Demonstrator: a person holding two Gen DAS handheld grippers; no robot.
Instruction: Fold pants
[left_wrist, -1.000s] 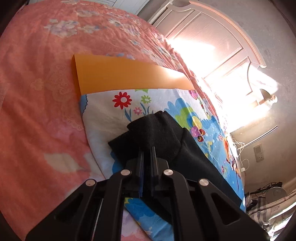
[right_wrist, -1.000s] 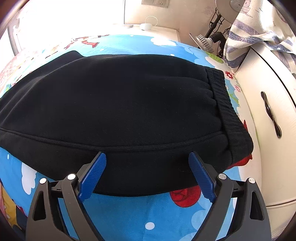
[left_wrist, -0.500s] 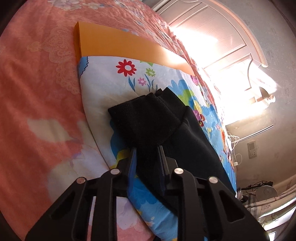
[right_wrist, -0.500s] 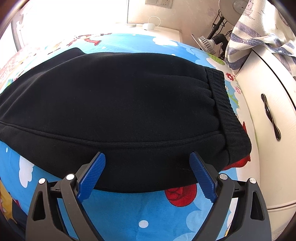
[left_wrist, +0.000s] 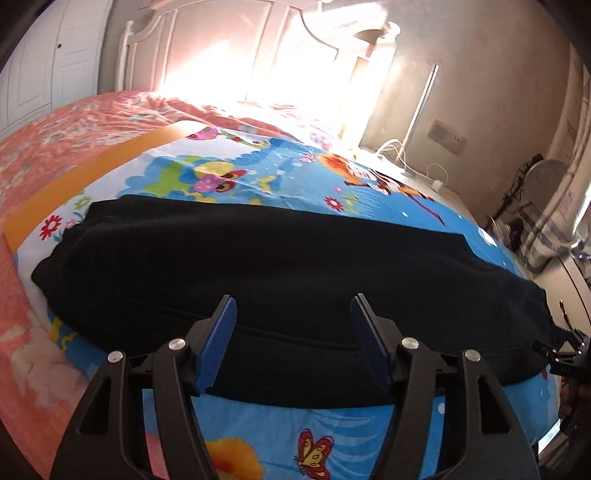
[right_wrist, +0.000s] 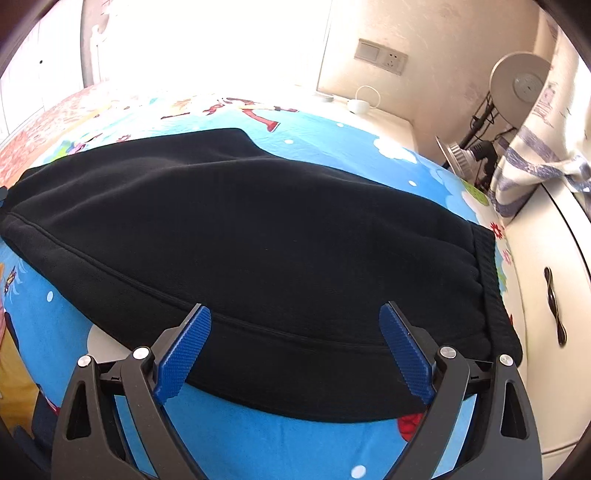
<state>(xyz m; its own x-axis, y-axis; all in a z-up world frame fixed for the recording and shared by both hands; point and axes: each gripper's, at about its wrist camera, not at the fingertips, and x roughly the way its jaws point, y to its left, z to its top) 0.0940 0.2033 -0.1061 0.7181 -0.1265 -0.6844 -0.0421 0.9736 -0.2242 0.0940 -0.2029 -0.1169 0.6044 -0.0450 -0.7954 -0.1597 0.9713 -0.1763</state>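
Observation:
Black pants (left_wrist: 280, 273) lie folded lengthwise on a blue cartoon sheet (left_wrist: 303, 173), leg ends at the left, waistband at the right. My left gripper (left_wrist: 293, 314) hovers over the near edge of the pants around their middle; its jaws are opening and the blue pads (left_wrist: 218, 343) grip nothing. In the right wrist view the same pants (right_wrist: 258, 236) fill the middle, with the ribbed waistband (right_wrist: 491, 291) at the right. My right gripper (right_wrist: 295, 325) stands wide open above the near hem, close to the waistband, with nothing pinched between its pads.
An orange board (left_wrist: 74, 177) lies under the sheet's far left edge on a pink floral bedspread (left_wrist: 44, 147). A white headboard (left_wrist: 229, 48) stands behind. A cream cabinet (right_wrist: 546, 295) with a dark handle, striped cloth (right_wrist: 532, 162) and a fan (right_wrist: 521, 81) flank the right side.
My left gripper let go of the pants' leg end, opened, rolled level and swung right to the middle of the near edge. The right gripper shifted slightly and stayed open.

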